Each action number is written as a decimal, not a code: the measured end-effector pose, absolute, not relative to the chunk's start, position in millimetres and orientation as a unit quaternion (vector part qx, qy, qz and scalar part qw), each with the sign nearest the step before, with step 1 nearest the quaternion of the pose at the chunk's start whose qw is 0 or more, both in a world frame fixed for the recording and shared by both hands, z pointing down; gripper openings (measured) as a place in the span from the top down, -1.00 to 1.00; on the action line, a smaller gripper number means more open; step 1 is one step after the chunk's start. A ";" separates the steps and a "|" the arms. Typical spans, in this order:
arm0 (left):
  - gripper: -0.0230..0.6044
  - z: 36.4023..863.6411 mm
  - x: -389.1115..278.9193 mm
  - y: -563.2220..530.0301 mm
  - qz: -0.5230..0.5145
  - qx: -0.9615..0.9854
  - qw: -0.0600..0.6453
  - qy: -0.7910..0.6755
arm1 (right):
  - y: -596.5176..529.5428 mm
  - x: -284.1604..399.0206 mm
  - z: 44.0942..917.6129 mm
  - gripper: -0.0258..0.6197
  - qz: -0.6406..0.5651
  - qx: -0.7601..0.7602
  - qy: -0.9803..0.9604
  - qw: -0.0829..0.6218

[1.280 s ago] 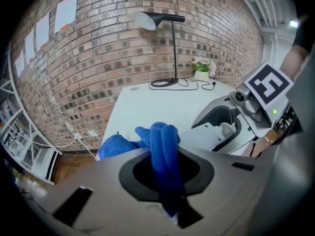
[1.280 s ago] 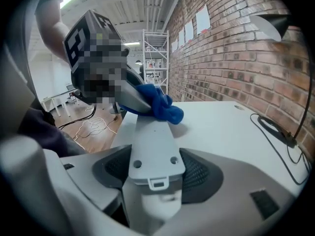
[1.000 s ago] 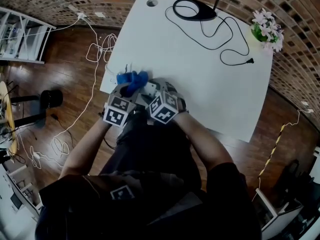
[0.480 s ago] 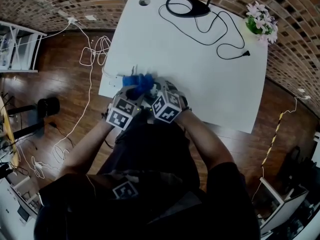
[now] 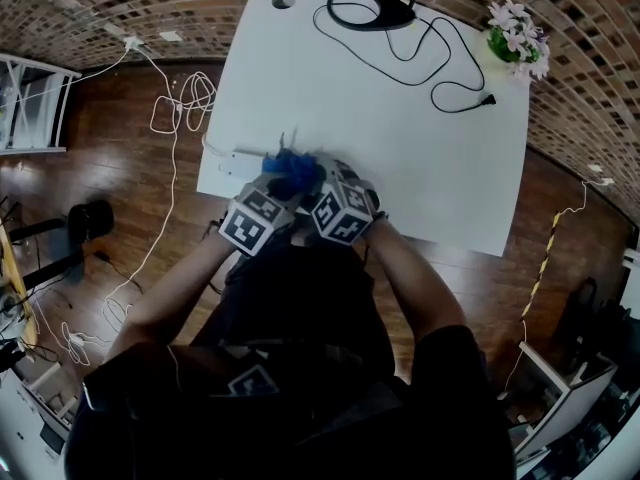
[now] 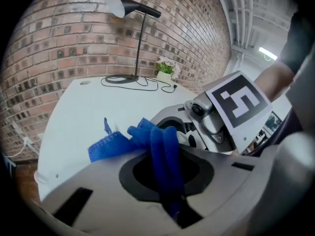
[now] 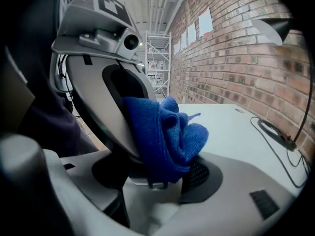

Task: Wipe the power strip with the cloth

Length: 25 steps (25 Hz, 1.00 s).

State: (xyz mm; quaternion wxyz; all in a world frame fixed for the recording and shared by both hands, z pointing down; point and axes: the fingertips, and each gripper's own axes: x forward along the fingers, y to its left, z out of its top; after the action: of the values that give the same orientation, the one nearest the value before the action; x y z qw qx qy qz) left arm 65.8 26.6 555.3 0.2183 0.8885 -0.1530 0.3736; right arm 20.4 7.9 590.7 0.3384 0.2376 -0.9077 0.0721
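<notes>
A blue cloth [image 5: 293,171] lies bunched on a white power strip [image 5: 238,158] near the front left edge of the white table [image 5: 400,158]. My left gripper [image 5: 287,185] is shut on the cloth [image 6: 165,154], which hangs folded between its jaws. The right gripper [image 5: 322,186] sits close beside it on the right. In the right gripper view its jaws [image 7: 152,188] close on a white block that looks like the strip's end [image 7: 155,208]. The cloth [image 7: 167,132] and the left gripper [image 7: 106,53] stand just in front of it. Most of the strip is hidden under cloth and grippers.
A black lamp base [image 5: 365,10] stands at the table's far edge, its black cable [image 5: 440,63] looping across the far half. A pot of flowers [image 5: 517,40] sits at the far right corner. White cables [image 5: 180,108] lie on the wooden floor to the left.
The left gripper has carried the cloth to the right along the strip, and more bare strip shows at the left. The right gripper has kept still.
</notes>
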 end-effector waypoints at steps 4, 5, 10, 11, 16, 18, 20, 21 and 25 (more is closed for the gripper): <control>0.78 554.0 70.9 31.0 0.368 0.890 0.245 -0.118 | 9.4 20.5 590.0 0.04 0.064 0.235 -0.910 0.336; 0.78 553.5 72.2 31.9 0.367 0.890 0.248 -0.110 | 9.5 20.5 589.5 0.04 0.062 0.236 -0.910 0.335; 0.78 561.9 72.9 32.6 0.372 0.891 0.246 -0.084 | 9.7 21.3 588.3 0.04 0.051 0.244 -0.911 0.329; 0.78 562.2 73.8 33.4 0.374 0.890 0.250 -0.075 | 9.6 21.4 587.9 0.04 0.050 0.245 -0.911 0.328; 0.78 561.6 75.4 37.1 0.392 0.877 0.275 -0.029 | 10.0 19.9 588.8 0.05 0.060 0.243 -0.909 0.334; 0.79 562.7 76.0 36.5 0.406 0.872 0.273 -0.027 | 9.3 19.6 589.0 0.05 0.063 0.242 -0.908 0.336; 0.80 565.5 76.8 35.3 0.422 0.868 0.257 -0.039 | 8.6 19.4 589.2 0.05 0.062 0.240 -0.908 0.336; 0.80 566.8 76.3 34.1 0.427 0.868 0.247 -0.048 | 8.5 19.2 589.3 0.05 0.061 0.240 -0.909 0.336; 0.80 563.3 75.9 33.3 0.415 0.870 0.253 -0.078 | 9.6 18.9 590.8 0.05 0.065 0.238 -0.908 0.337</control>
State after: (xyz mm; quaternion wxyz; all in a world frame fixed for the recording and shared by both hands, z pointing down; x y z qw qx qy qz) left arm 75.9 33.3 563.3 0.2530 0.8703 -0.0776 0.4155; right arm 18.9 9.6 590.8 0.3374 0.2383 -0.9084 0.0650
